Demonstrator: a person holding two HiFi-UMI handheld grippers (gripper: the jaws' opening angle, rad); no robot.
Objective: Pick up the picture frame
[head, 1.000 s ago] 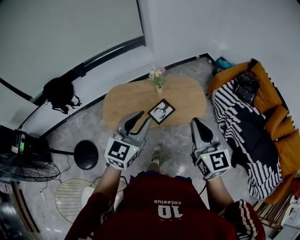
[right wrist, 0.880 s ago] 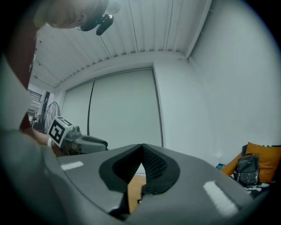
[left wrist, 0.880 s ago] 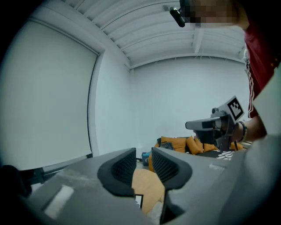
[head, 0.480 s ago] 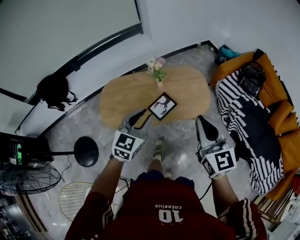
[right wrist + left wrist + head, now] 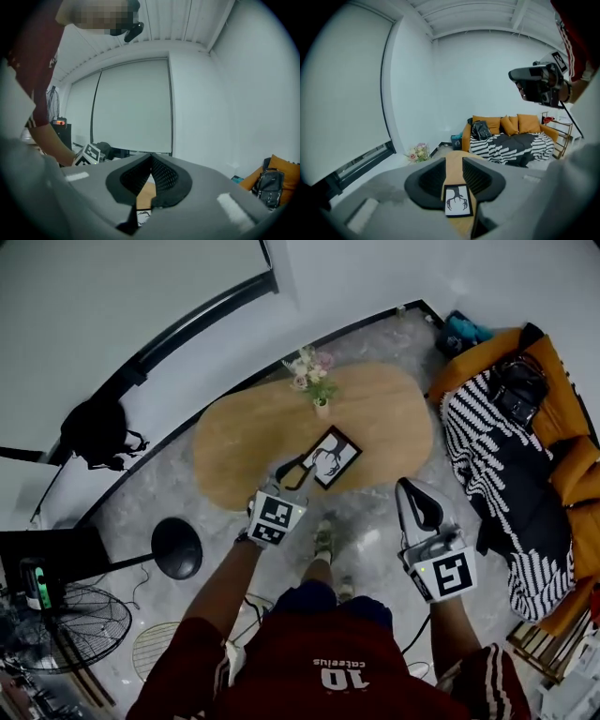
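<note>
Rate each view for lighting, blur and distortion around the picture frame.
Head view: even soft light, sharp, no glare; the picture frame reads clearly, straight lines bowed by the wide lens. Left gripper view: strong fisheye, dark corners; frame sharp, near foreground blurred. Right gripper view: same dark corners and soft foreground; frame only a sliver at the bottom.

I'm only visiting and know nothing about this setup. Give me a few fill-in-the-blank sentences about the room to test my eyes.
1. The picture frame lies flat on the oval wooden ___.
2. The small vase near it holds ___.
3. A black bag sits on the orange ___.

Missing words: table; flowers; sofa.
</note>
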